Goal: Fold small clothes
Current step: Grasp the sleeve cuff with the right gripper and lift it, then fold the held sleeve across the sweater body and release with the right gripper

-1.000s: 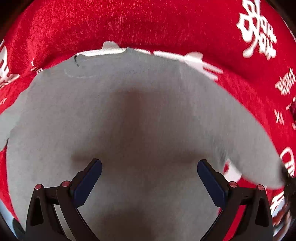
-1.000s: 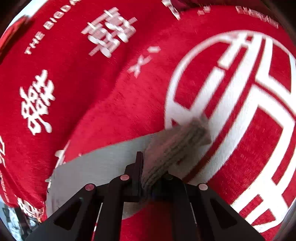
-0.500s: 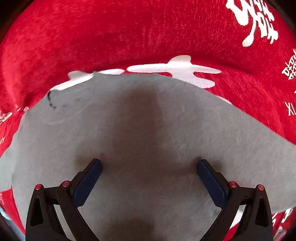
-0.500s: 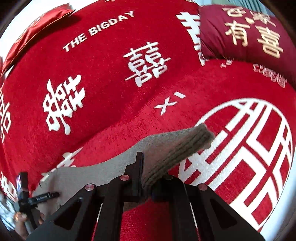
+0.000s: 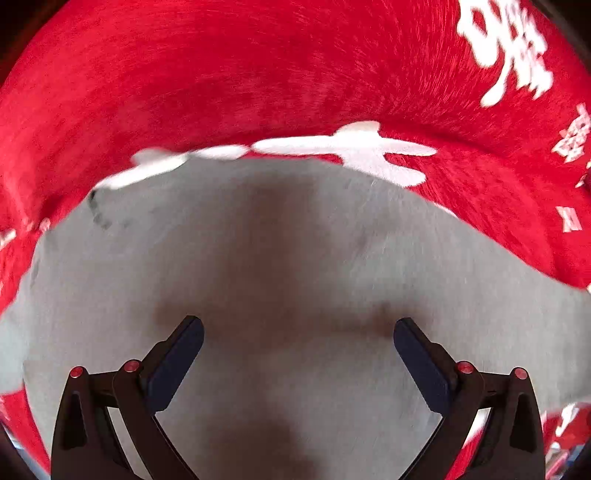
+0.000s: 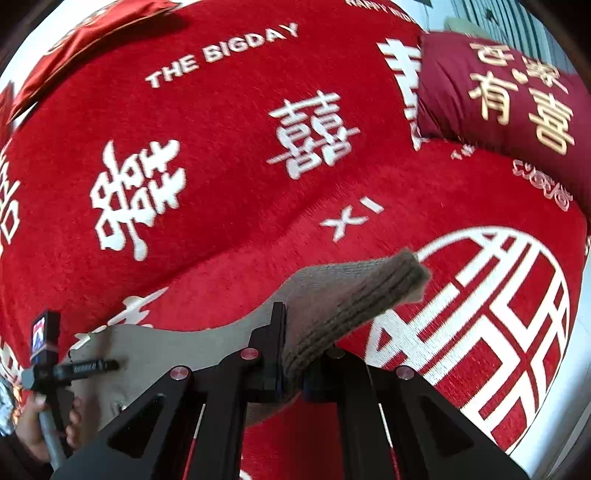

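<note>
A grey knitted garment (image 5: 295, 258) lies spread on a red blanket (image 5: 258, 74). My left gripper (image 5: 297, 325) points steeply down just over the garment's middle. It is open, and only flat cloth lies under its dark blue pads (image 5: 177, 354). My right gripper (image 6: 295, 354) is shut on the garment's ribbed cuff (image 6: 362, 291) and holds it up off the blanket, with the cuff end sticking out to the right. The rest of the grey garment (image 6: 177, 354) trails down to the left. There a hand (image 6: 37, 424) holds the left gripper (image 6: 92, 365).
The red blanket (image 6: 221, 221) bears white characters and a large round white emblem (image 6: 480, 332) at the right. A dark red pillow (image 6: 517, 99) with gold characters lies at the far right. A red cushion (image 6: 85, 33) sits at the far left.
My right gripper has risen with the cuff in it, so more blanket and the pillow now show. The left gripper has slid across the garment and stays open.
</note>
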Motion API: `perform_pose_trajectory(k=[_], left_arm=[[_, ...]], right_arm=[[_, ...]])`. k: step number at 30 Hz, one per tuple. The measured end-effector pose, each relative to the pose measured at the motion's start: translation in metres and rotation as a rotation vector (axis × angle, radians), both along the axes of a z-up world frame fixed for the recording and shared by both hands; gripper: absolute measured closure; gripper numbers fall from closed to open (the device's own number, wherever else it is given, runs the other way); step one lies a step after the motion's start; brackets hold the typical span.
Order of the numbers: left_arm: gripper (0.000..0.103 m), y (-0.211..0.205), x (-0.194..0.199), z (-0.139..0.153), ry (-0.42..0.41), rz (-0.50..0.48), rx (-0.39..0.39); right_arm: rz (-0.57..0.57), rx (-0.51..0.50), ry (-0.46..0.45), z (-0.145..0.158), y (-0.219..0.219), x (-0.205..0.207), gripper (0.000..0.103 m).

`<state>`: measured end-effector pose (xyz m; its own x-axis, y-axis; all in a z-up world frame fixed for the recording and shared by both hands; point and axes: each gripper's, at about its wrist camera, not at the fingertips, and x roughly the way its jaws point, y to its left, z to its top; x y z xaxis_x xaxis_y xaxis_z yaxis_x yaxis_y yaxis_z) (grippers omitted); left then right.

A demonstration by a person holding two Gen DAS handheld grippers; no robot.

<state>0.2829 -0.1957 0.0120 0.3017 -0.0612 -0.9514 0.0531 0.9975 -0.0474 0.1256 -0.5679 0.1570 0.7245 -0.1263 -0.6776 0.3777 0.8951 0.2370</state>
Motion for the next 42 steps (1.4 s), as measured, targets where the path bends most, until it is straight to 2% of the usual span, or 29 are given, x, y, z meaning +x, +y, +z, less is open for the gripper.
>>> perform_pose_trajectory(k=[6, 12, 16, 22, 28, 31, 34, 36, 39, 41, 42], left_arm=[[0.000, 0.098, -0.055, 0.016, -0.044, 0.169, -0.088], [0.000, 0.175, -0.078, 0.035, -0.095, 0.264, -0.134], [0.000, 0.222, -0.104, 0.039, -0.132, 0.297, -0.132], [0.000, 0.300, -0.137, 0.025, -0.121, 0.404, -0.160], [0.000, 0.354, -0.174, 0.007, -0.100, 0.519, -0.236], [0.000, 0.364, -0.185, -0.003, -0.089, 0.551, -0.265], [0.000, 0.369, -0.195, -0.009, -0.082, 0.566, -0.285], [0.000, 0.370, -0.199, -0.014, -0.075, 0.571, -0.296], [0.000, 0.371, -0.201, -0.017, -0.071, 0.588, -0.322], [0.000, 0.372, -0.202, -0.016, -0.075, 0.599, -0.334], [0.000, 0.372, -0.202, -0.014, -0.081, 0.600, -0.334]], right_arm=[[0.125, -0.133, -0.047, 0.049, 0.078, 0.015, 0.096], [0.308, -0.307, -0.106, 0.094, 0.208, 0.047, 0.096], [0.443, -0.392, -0.121, 0.098, 0.307, 0.067, 0.096], [0.595, -0.433, -0.063, 0.057, 0.429, 0.087, 0.096], [0.723, -0.498, 0.086, -0.023, 0.534, 0.108, 0.096], [0.756, -0.537, 0.173, -0.068, 0.568, 0.112, 0.096], [0.749, -0.539, 0.227, -0.092, 0.581, 0.115, 0.096], [0.760, -0.506, 0.259, -0.100, 0.583, 0.119, 0.095], [0.873, -0.358, 0.326, -0.104, 0.585, 0.116, 0.076], [0.922, -0.279, 0.300, -0.092, 0.579, 0.106, 0.051], [0.934, -0.236, 0.268, -0.080, 0.571, 0.100, 0.048]])
